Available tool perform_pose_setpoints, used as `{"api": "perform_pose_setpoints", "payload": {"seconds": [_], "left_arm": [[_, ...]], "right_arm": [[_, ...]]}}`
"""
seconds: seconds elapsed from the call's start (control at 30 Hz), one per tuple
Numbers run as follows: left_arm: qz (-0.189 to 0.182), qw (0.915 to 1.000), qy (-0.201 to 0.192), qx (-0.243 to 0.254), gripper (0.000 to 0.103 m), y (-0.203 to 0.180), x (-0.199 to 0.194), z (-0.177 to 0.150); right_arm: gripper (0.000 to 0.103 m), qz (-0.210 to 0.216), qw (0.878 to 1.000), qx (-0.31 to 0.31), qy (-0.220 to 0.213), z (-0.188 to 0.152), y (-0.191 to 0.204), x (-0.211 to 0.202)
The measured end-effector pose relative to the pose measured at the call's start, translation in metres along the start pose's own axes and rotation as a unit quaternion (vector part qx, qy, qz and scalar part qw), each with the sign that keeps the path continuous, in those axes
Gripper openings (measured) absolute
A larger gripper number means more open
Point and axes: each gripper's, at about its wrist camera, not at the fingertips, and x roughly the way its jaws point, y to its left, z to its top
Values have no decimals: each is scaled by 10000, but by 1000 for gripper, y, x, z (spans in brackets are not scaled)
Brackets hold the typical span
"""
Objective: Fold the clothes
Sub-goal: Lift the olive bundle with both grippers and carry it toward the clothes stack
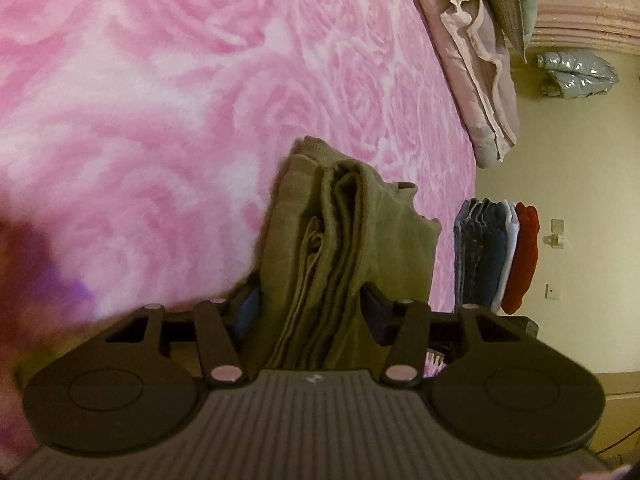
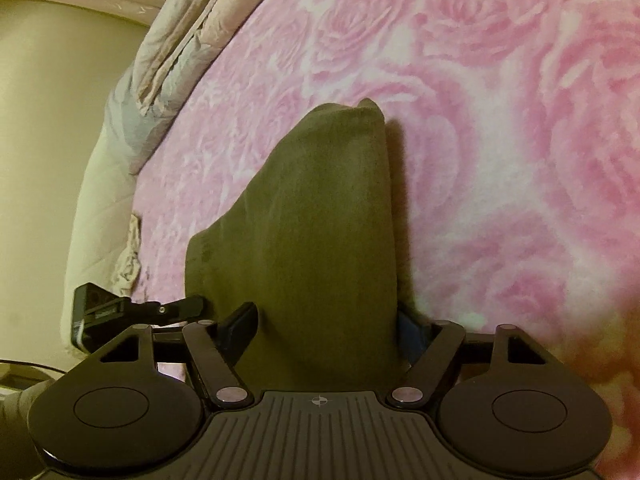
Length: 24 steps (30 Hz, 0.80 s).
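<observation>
An olive-green folded garment [image 1: 344, 248] is held over a bed with a pink rose-pattern blanket [image 1: 160, 100]. My left gripper [image 1: 310, 308] is shut on its layered edge, the folds bunched between the two fingers. In the right wrist view the same garment [image 2: 320, 240] shows its smooth side. My right gripper [image 2: 326, 328] is shut on that side, its right finger partly hidden behind the cloth. The left gripper's black body [image 2: 120, 312] shows at the left of the right wrist view.
A stack of folded clothes [image 1: 496, 256], blue jeans, white and red, stands at the bed's edge. A rumpled pinkish-grey quilt [image 1: 476, 76] lies along the bed's far side, also in the right wrist view [image 2: 172, 52]. A silver bag [image 1: 576, 74] lies beyond the bed.
</observation>
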Motion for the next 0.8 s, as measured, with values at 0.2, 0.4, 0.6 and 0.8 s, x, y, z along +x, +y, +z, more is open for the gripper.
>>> {"api": "perform_pose_setpoints", "payload": {"seconds": [0.2, 0.4, 0.6, 0.8], "left_arm": [[122, 9997, 111, 179, 29, -8, 5, 4], [14, 9990, 108, 436, 26, -50, -15, 12], [-171, 9941, 356, 1009, 26, -140, -22, 25], [-410, 9828, 863, 1582, 27, -247, 31, 21]], "right_arm": [[38, 42, 9989, 395, -232, -5, -5, 3], [32, -38, 9964, 589, -613, -10, 23, -23], [32, -141, 9864, 863, -1389, -16, 61, -97], [32, -312, 9661, 1261, -2230, -24, 61, -195]]}}
